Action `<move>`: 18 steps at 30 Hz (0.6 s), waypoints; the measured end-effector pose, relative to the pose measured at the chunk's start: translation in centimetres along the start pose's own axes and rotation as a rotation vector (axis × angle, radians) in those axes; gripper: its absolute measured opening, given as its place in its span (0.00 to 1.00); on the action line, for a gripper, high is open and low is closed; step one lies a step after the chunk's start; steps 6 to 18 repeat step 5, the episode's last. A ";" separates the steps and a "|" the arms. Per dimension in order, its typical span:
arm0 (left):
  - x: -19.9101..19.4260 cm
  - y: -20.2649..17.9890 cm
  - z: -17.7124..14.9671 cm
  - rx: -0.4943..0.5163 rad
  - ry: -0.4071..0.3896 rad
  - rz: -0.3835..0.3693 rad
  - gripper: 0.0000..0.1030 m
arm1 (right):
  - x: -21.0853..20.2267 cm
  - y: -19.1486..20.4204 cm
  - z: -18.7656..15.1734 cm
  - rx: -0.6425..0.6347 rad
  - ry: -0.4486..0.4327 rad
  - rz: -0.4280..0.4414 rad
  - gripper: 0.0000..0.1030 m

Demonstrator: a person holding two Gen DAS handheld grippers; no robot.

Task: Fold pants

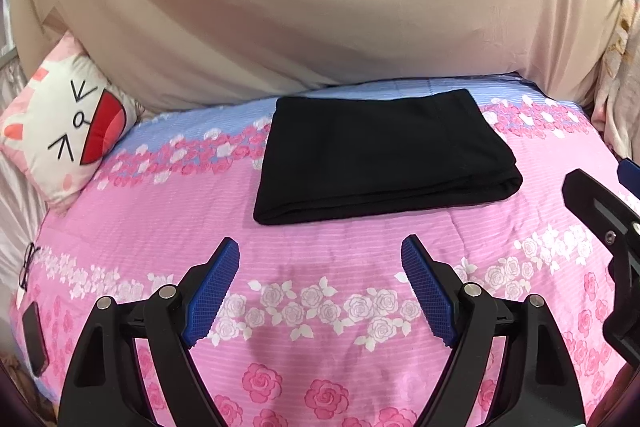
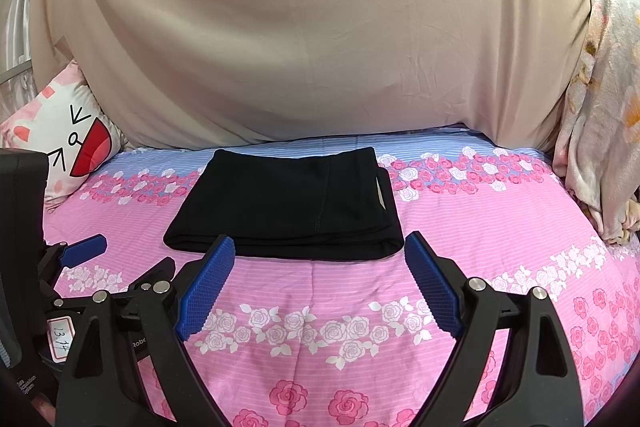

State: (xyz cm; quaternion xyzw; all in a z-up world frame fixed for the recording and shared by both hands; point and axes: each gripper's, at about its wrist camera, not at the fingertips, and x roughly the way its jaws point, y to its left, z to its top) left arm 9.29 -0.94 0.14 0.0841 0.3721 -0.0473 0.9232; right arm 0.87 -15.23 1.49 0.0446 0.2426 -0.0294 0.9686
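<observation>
A pink rose-print bedspread (image 2: 360, 307) is covering the bed, with a beige sheet (image 2: 300, 27) hanging behind it and a cat-face pillow (image 1: 68, 131) lying at the left edge of the frame. The black pants (image 1: 376, 155) are lying just above frame centre as a compact folded rectangle, layered edges facing the cameras. The fabric is judged soft, light and limp; grasping is advised at the stacked near-edge corners. The left gripper (image 1: 320, 291) and right gripper (image 2: 318, 283) are hovering short of the pants, jaws spread wide, holding nothing.
</observation>
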 end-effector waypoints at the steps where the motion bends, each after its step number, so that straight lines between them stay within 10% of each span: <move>1: 0.1 0.1 0.0 -0.007 0.006 -0.009 0.78 | 0.0 0.0 0.0 0.000 0.000 0.000 0.82; 18: 0.4 0.3 0.0 -0.014 0.016 -0.007 0.78 | 0.0 0.0 0.0 0.001 -0.001 -0.003 0.82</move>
